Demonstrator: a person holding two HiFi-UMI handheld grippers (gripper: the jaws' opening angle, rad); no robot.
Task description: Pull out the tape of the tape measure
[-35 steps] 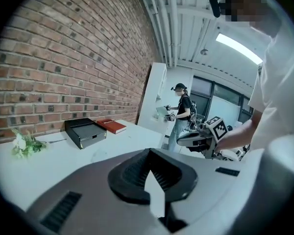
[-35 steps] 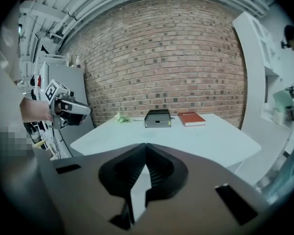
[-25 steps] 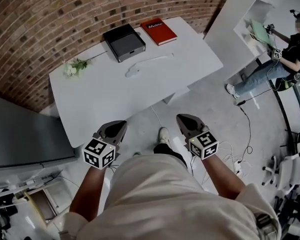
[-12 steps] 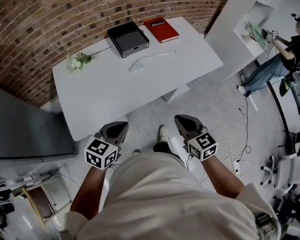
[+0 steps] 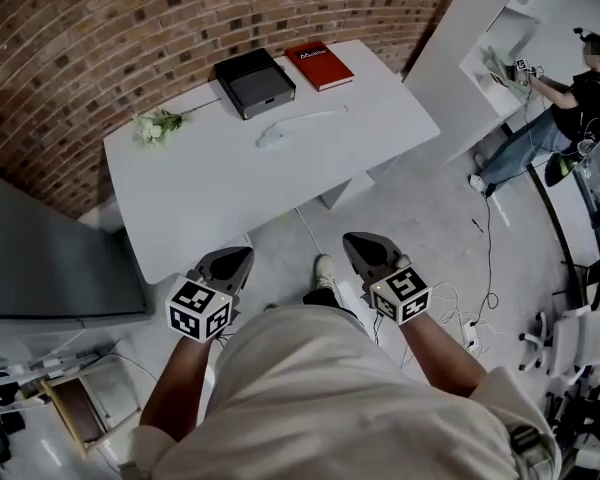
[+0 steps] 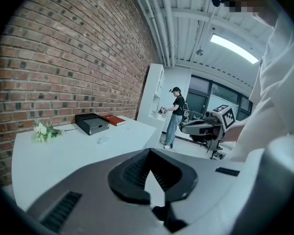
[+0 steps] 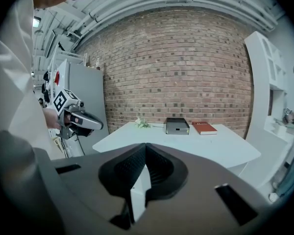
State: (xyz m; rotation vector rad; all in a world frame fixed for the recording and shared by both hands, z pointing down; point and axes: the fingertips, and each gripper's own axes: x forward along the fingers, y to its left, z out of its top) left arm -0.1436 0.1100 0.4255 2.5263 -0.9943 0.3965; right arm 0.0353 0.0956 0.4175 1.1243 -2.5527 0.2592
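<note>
Drifting slightly inward since a second ago, the right hand-held gripper is hanging clenched and empty, like the left hand-held gripper, both well short of the tabletop. I'm judging the pale tape measure lying mid-tabletop light and slidey: pin its case, pinch the tape's end.

Left gripper, jaws together (table beyond)

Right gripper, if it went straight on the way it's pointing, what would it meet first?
Probably the white table; its near part lies dead ahead of the shut right gripper. If the gripper rides higher than it looks, the black box comes next.
</note>
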